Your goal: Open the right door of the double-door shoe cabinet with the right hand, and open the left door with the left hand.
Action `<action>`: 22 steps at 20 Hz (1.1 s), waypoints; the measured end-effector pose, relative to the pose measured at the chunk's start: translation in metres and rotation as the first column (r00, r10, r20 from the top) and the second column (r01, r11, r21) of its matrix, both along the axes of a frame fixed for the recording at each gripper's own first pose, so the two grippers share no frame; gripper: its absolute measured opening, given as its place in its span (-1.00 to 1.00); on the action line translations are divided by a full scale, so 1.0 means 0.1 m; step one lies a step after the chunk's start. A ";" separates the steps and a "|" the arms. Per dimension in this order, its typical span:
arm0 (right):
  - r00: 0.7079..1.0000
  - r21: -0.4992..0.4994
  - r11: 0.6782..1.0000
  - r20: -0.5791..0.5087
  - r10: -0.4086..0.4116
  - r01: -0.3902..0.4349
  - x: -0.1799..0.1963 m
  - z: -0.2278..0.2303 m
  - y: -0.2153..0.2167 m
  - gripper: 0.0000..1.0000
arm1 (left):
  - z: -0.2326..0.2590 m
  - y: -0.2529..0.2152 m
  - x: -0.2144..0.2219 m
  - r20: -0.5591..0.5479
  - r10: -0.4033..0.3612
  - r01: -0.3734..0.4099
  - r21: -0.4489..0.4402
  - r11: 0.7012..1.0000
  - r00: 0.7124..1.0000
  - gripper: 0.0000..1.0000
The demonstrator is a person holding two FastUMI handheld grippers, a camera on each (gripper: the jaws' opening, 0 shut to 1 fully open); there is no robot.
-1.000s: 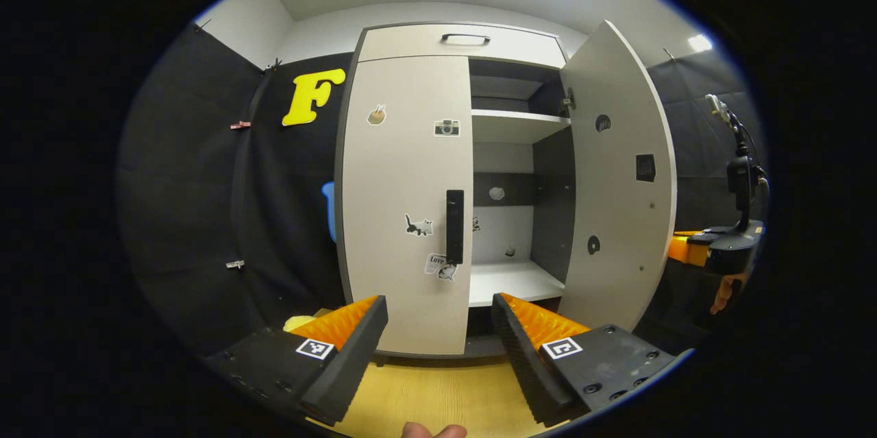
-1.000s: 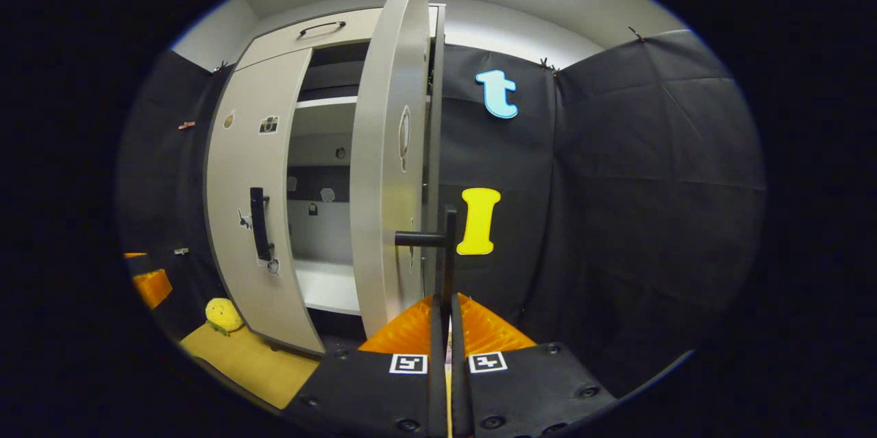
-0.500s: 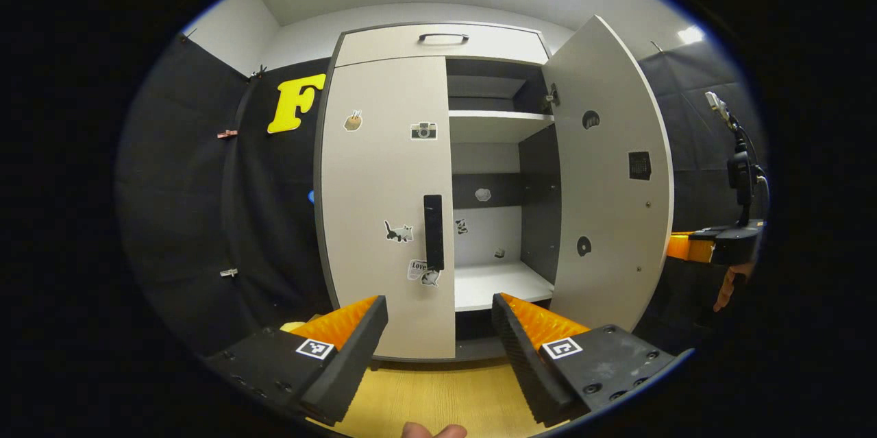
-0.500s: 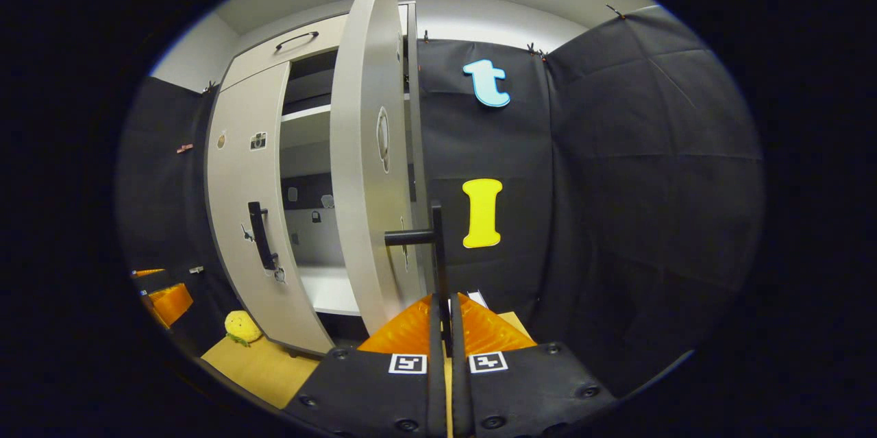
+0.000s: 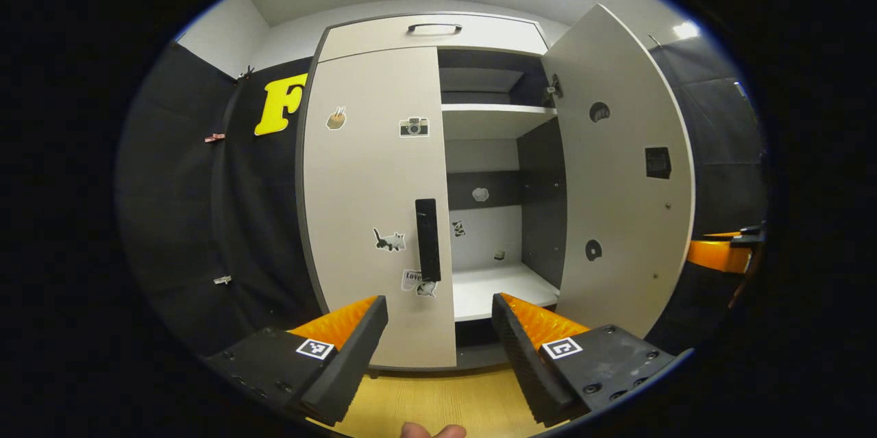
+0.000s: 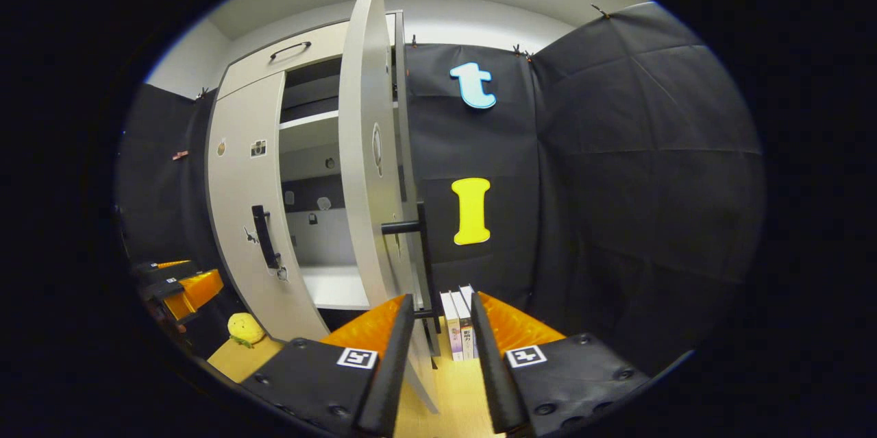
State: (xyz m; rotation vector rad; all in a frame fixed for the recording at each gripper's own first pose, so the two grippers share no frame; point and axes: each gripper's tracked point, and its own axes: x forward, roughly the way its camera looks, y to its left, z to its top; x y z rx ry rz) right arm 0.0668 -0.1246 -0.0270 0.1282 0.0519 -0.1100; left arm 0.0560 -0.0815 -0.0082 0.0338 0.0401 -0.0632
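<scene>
The pale grey shoe cabinet (image 5: 431,37) stands ahead of me. Its left door (image 5: 370,177) is closed, with a black vertical handle (image 5: 427,239) at its inner edge. The right door (image 5: 623,171) is swung wide, baring the shelves (image 5: 497,119). My left gripper (image 5: 438,299) is open, short of the cabinet, its gap lined up roughly below the left handle. In the right gripper view the right door (image 6: 366,150) shows edge-on and its black handle (image 6: 426,260) rises just beyond my right gripper (image 6: 440,297), which is open and off the bar. The right gripper (image 5: 726,254) also peeks past the open door.
A yellow plush toy (image 6: 245,328) lies on the wooden floor (image 5: 438,400) by the cabinet's left foot. Books (image 6: 459,328) stand behind the open door against the black cloth wall (image 6: 616,184). The left gripper (image 6: 181,284) shows at far left. A top drawer handle (image 5: 435,28) sits above the doors.
My right gripper has opened and let go of the right door's handle. The right door has swung a little wider. The left gripper has drifted slightly right, toward the cabinet.
</scene>
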 end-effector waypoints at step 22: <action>0.991 -0.038 0.990 0.004 -0.133 0.133 -0.05 -0.09 -0.74 0.97 | 0.00 0.12 1.89 0.056 0.098 -0.100 0.021 0.995 0.994 0.00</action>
